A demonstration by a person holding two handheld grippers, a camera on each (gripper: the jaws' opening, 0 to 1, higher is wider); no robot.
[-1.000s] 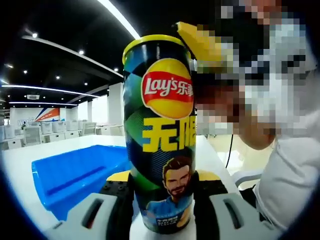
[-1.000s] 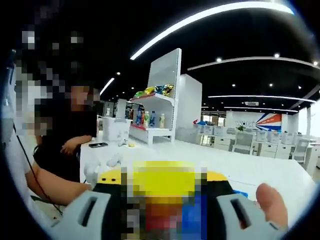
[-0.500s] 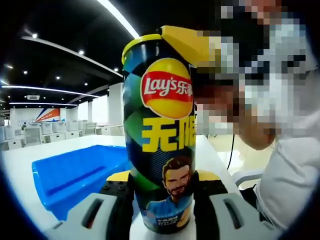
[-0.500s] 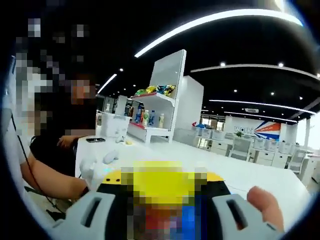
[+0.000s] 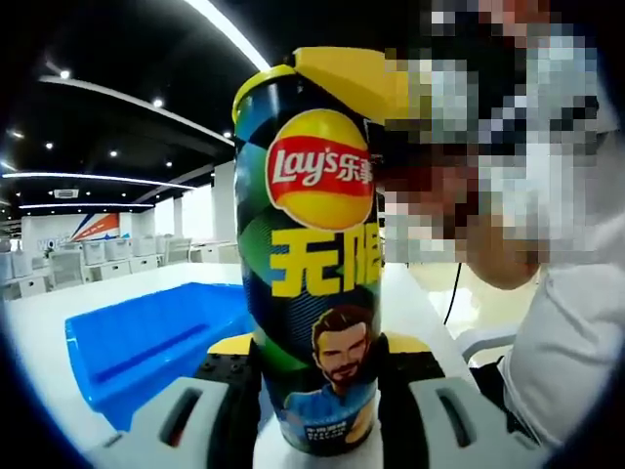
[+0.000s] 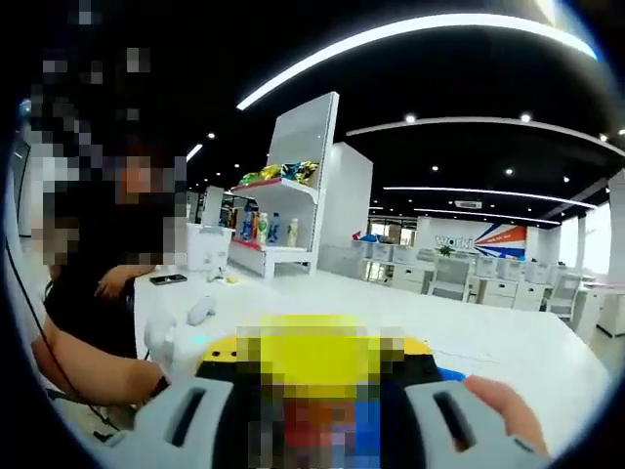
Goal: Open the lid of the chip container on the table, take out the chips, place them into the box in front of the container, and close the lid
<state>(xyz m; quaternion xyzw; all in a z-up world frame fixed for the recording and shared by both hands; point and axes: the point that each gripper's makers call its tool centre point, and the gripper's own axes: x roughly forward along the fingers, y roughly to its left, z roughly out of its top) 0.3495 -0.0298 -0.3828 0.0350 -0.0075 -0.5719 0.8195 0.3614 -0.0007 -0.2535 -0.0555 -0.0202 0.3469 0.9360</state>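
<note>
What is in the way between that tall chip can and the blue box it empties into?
Nothing visible. The chip can stands upright between the left gripper fingers, and the blue box lies open just behind it on the white table.

White table bears chip container (upright) and blue box.

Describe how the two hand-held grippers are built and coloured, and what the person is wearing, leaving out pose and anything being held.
In both views, each gripper has two pale grey plastic jaws, each with a dark oblong slot, on a black body with a yellow band behind: the left gripper and the right gripper. A white sleeve shows at the right of the left gripper view. No cables on the grippers are visible.
</note>
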